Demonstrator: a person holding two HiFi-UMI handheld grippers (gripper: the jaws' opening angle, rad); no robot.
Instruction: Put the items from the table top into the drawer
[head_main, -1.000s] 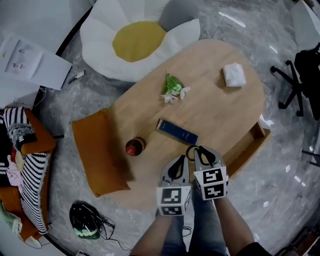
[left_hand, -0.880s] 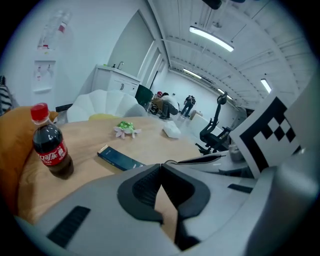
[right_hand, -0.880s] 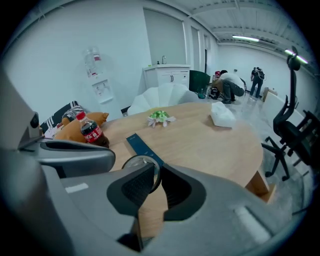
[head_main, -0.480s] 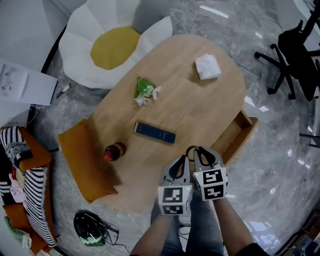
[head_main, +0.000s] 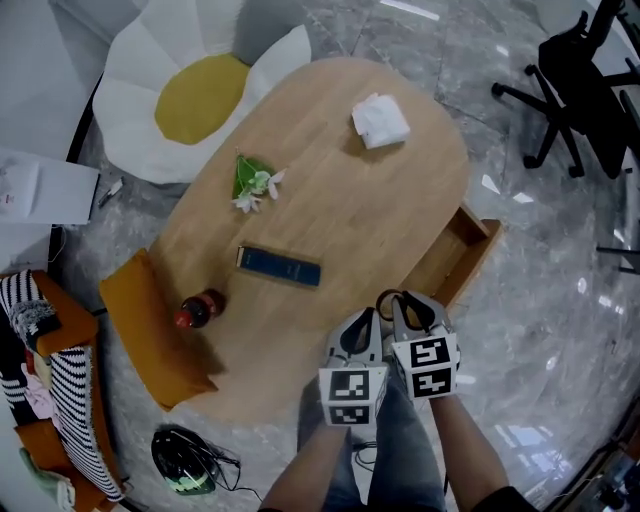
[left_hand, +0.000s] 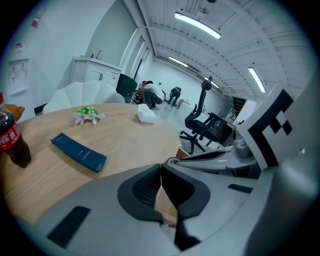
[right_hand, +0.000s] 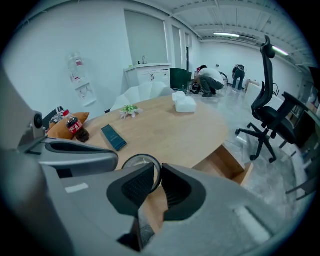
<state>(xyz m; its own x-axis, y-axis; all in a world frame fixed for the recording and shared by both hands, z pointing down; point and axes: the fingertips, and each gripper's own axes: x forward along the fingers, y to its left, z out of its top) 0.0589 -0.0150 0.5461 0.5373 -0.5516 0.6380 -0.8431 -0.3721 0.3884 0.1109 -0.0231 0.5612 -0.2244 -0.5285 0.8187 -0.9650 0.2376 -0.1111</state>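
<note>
On the oval wooden table (head_main: 350, 200) lie a white tissue pack (head_main: 378, 120), a flower sprig (head_main: 250, 183), a dark blue box (head_main: 279, 265) and a cola bottle (head_main: 198, 308). The drawer (head_main: 462, 255) stands pulled out at the table's right side. Both grippers hang side by side over the near table edge. My left gripper (head_main: 362, 322) is shut with nothing in it, its pads (left_hand: 160, 172) meeting. My right gripper (head_main: 405, 302) is shut on the rim of a black round ring (right_hand: 141, 167), which sticks out to the left of the jaws.
A daisy-shaped cushion (head_main: 190, 90) lies beyond the table. An orange cushion (head_main: 150, 330) leans at its left end. A black office chair (head_main: 580, 90) stands at the far right, and a helmet (head_main: 185, 460) lies on the floor. People crouch far off in the room (right_hand: 210, 82).
In the head view the table and its items have slid left and up, and more of the open drawer shows. Both grippers keep their place in the picture, the right one still gripping the ring.
</note>
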